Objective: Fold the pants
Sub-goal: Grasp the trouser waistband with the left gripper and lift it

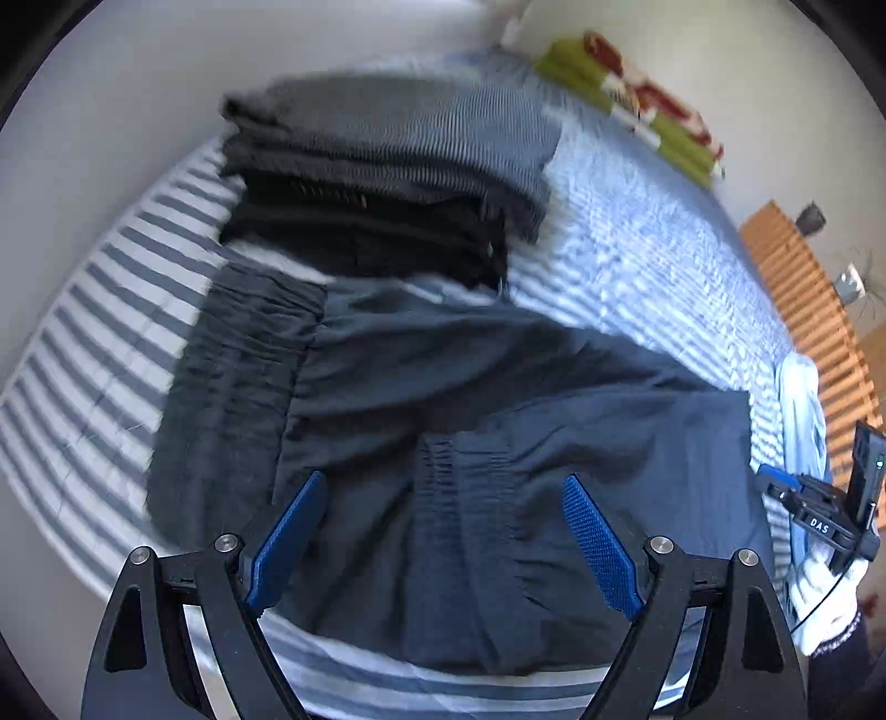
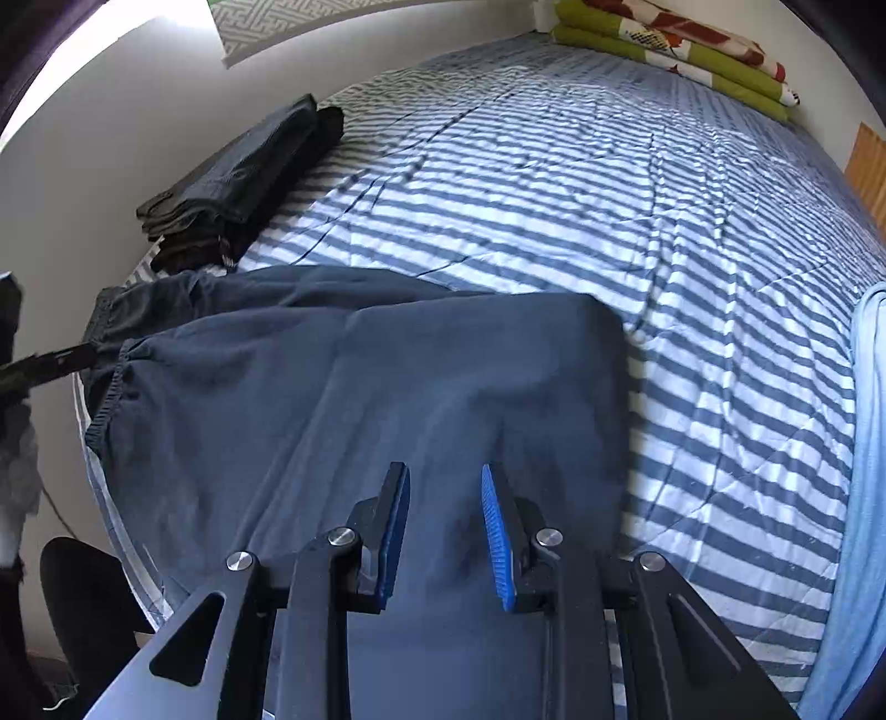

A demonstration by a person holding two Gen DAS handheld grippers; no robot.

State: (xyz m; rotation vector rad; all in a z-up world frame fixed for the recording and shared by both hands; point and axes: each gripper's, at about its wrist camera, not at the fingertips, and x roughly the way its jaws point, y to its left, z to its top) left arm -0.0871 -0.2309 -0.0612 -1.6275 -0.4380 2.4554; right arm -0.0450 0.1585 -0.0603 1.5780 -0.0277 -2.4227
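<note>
Dark navy pants [image 1: 443, 387] lie folded over on the striped bed, with one gathered elastic band [image 1: 238, 343] at the left and another [image 1: 465, 459] near the middle. My left gripper [image 1: 443, 482] hovers over that middle band, jaws wide apart and nothing between the blue pads. In the right wrist view the pants [image 2: 387, 376] spread flat with a gathered edge [image 2: 111, 399] at the left. My right gripper [image 2: 443, 471] sits low over the cloth near its right part, jaws a little apart, and the pads [image 2: 495, 531] press on nothing.
A stack of folded dark garments [image 1: 376, 183] [image 2: 238, 171] rests against the white wall behind the pants. The striped bedcover [image 2: 554, 221] stretches far to the right. A green and red blanket [image 2: 692, 50] lies at the far end, a light blue cloth [image 2: 869, 443] at the right edge.
</note>
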